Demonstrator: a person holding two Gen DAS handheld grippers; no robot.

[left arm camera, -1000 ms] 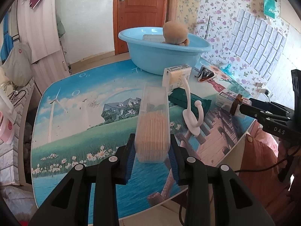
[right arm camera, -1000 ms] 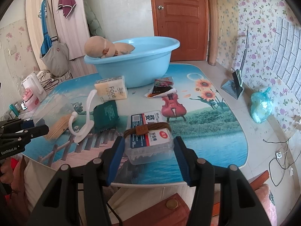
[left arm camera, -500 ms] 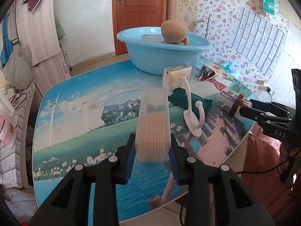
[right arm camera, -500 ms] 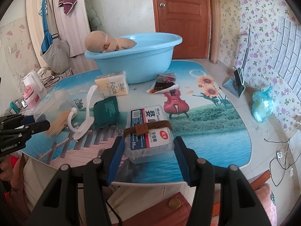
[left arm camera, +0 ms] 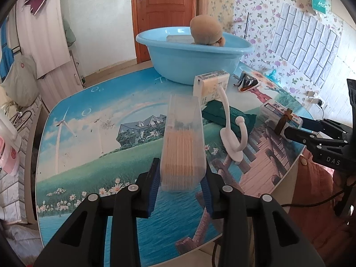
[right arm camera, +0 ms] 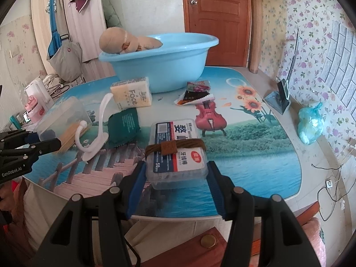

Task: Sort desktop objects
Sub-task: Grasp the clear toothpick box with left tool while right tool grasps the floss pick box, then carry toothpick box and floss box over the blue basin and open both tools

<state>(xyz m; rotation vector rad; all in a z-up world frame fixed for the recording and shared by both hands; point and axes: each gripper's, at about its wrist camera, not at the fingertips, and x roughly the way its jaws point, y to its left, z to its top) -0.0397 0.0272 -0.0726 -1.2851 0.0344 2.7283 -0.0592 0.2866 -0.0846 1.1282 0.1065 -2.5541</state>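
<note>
My left gripper (left arm camera: 181,182) is shut on a clear box of toothpicks (left arm camera: 182,146), held over the near part of the picture-printed table (left arm camera: 89,155). My right gripper (right arm camera: 176,178) is shut on a clear labelled box (right arm camera: 176,153) with a brown band around it, near the table's front edge. Each gripper shows in the other's view: the right gripper (left arm camera: 311,133) at the right, the left gripper (right arm camera: 33,142) at the left. At the table's far side stands a blue basin (left arm camera: 189,64) with a tan plush toy (left arm camera: 205,30) inside.
Between the grippers and the basin lie a white hook (right arm camera: 93,133), a dark green packet (right arm camera: 123,126), a tissue pack (right arm camera: 131,94) and a snack wrapper (right arm camera: 195,91). A person's orange sleeve (left arm camera: 316,200) is at the table's near edge.
Both grippers still hold their boxes. Each view has shifted slightly, and the basin sits a little higher in the right wrist view. Nothing on the table has moved.
</note>
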